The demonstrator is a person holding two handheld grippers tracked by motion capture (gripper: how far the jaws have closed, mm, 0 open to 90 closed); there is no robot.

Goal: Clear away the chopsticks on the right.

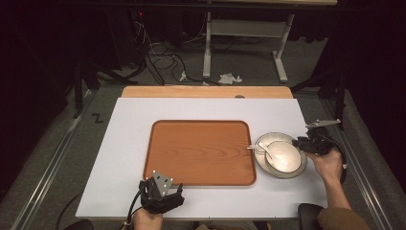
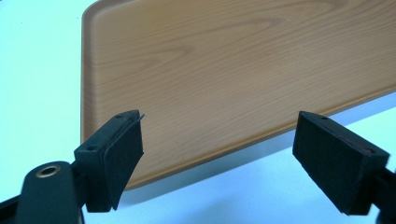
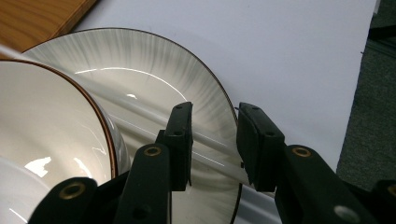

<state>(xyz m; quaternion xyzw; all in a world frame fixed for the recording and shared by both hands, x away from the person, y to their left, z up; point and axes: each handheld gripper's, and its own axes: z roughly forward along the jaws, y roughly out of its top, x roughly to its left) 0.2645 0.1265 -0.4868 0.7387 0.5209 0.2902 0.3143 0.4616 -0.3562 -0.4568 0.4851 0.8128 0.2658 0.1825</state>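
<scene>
A wooden tray (image 1: pixel 198 151) lies bare in the middle of the white table. Right of it sits a pale plate (image 1: pixel 262 164) with a dark rim, carrying a white bowl (image 1: pixel 286 157) and a white spoon (image 1: pixel 263 149) whose handle points toward the tray. My right gripper (image 1: pixel 302 142) is at the plate's right rim. In the right gripper view the plate (image 3: pixel 154 60) rim runs between my right gripper's (image 3: pixel 212 116) parted jaws, with the bowl (image 3: pixel 46 121) at left. My left gripper (image 1: pixel 162 186) stands open by the tray's near edge; in its own view the left gripper (image 2: pixel 219 135) frames the tray (image 2: pixel 233 60).
The white board (image 1: pixel 210 108) covers a wooden tabletop (image 1: pixel 206 92); its right edge is close behind my right hand. Beyond the table are grey floor, cables (image 1: pixel 158 57) and a white stand's legs (image 1: pixel 207 48). A tray corner (image 3: pixel 32 18) shows past the plate.
</scene>
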